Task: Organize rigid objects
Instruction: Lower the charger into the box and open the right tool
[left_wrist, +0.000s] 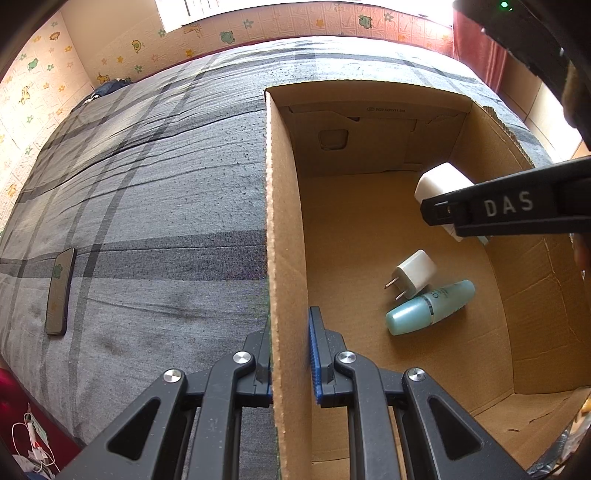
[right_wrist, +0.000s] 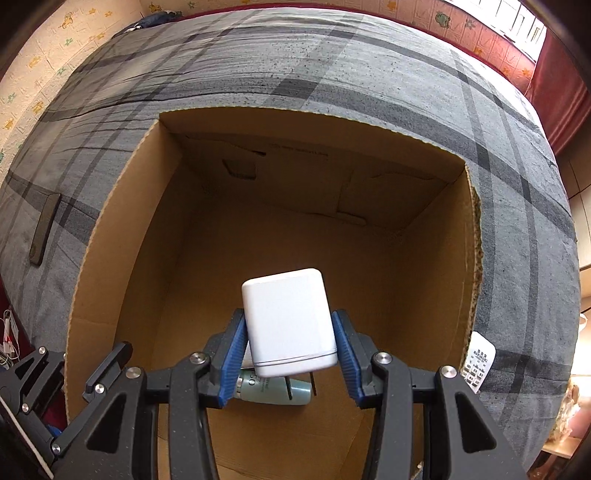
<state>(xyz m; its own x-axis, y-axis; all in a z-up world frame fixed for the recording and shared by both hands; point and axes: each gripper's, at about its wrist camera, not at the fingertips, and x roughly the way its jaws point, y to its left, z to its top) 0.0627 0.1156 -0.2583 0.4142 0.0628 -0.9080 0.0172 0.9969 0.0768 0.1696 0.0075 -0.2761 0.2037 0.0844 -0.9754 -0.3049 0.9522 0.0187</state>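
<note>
Over the cardboard box (right_wrist: 122, 236), the right gripper (right_wrist: 290, 354) clasps a white charger block (right_wrist: 288, 321) directly above the teal bottle (left_wrist: 430, 308); the left gripper (left_wrist: 290, 369) pinches the box's wall.

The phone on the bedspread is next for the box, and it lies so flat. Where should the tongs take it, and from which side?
Grip the phone across its narrow width, on the two long edges near mid-length, coming straight down from above. It lies flat, screen up, on the soft bedspread with nothing beside it, so only the thin edges offer a hold; pressing into the fabric should help the pads get under them.
</note>
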